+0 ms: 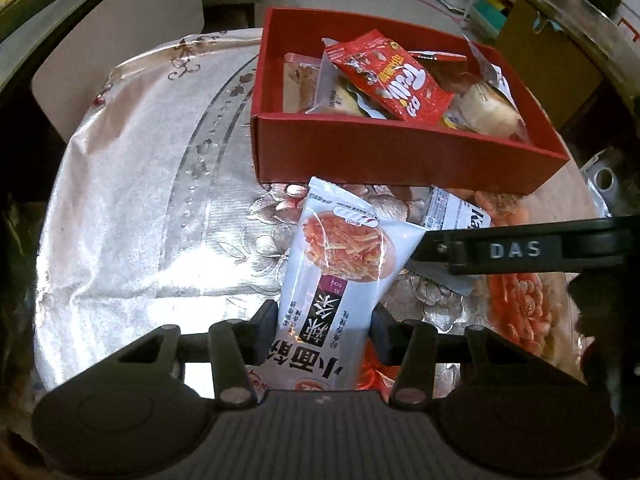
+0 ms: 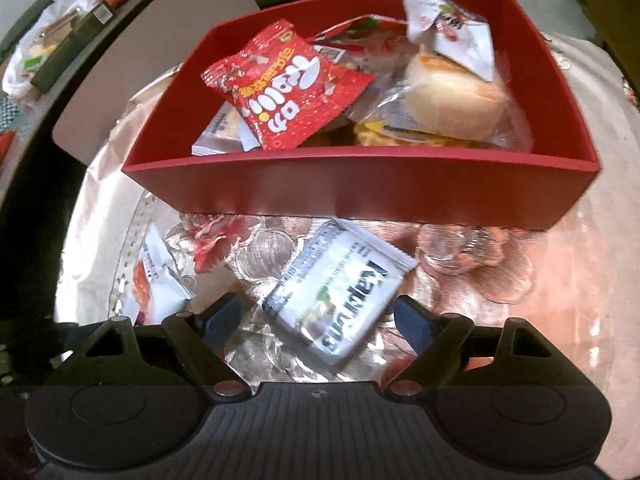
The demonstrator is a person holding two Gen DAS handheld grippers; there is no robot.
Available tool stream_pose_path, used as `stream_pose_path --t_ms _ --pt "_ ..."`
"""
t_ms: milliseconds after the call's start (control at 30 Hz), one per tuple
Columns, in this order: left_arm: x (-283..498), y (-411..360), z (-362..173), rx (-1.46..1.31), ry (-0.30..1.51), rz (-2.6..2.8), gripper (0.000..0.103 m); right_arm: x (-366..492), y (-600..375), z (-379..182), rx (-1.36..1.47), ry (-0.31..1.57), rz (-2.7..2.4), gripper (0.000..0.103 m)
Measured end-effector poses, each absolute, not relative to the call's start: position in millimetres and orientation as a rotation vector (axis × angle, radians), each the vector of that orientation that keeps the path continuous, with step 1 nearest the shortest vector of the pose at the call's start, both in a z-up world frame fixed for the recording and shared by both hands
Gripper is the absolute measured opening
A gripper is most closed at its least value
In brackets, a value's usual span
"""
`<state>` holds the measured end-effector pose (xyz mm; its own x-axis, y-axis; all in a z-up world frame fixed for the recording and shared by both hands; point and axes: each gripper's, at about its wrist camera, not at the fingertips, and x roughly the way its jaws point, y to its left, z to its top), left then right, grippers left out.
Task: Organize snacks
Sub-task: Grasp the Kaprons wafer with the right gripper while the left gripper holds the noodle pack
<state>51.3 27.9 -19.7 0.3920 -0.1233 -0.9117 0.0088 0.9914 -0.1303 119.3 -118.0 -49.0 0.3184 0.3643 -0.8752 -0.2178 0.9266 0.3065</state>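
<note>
Cluttered room edges, and a round table under a shiny silver-and-pink floral plastic tablecloth fills the left wrist view; a shallow red cardboard box sits on it, already loaded with a red foil snack bag and pale wrapped buns. Left gripper has its jaws nearly closed, pinching the lower end of a tall white pouch printed with orange shredded snack, which points up toward the box's near wall. Other tool's black arm crosses at right. Right wrist view: same red box just ahead, and a small white-and-grey sachet with dark lettering lies flat on the cloth between the wide-spread fingers of the right gripper, pads not touching it. Step, by my read: left pick done, right pick pending. Next: left lifts and clears the box wall; right lowers and closes squarely on the thin sachet.
</note>
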Motion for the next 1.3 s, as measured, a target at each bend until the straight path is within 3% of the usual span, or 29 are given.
stream_pose_path --t_ms 300,400,567,867,967,1100,1267,1300 --pt "53 28 -26 -0.107 1.198 -0.095 0.042 116 -83 -58 -0.141 1.125 0.359 0.090" --pt "53 27 -26 -0.099 1.200 -0.101 0.042 111 -82 -58 -0.199 1.113 0.370 0.083" --pt "53 27 -28 -0.095 1.209 -0.088 0.042 103 -99 -55 -0.190 1.121 0.395 0.074" --pt "48 18 -35 -0.044 1.227 -0.132 0.043 56 -134 -54 -0.191 1.180 0.471 0.074" --pt "47 10 -37 0.007 1.222 -0.135 0.048 47 -146 -57 -0.165 1.169 0.456 0.074" --pt "47 4 -40 0.065 1.210 -0.109 0.057 46 -147 -56 -0.191 1.145 0.414 0.080" --pt "47 6 -49 0.093 1.230 -0.084 0.062 51 -134 -67 -0.223 1.148 0.417 0.103" --pt "47 5 -50 0.099 1.228 -0.081 0.063 50 -132 -67 -0.243 1.146 0.413 0.103"
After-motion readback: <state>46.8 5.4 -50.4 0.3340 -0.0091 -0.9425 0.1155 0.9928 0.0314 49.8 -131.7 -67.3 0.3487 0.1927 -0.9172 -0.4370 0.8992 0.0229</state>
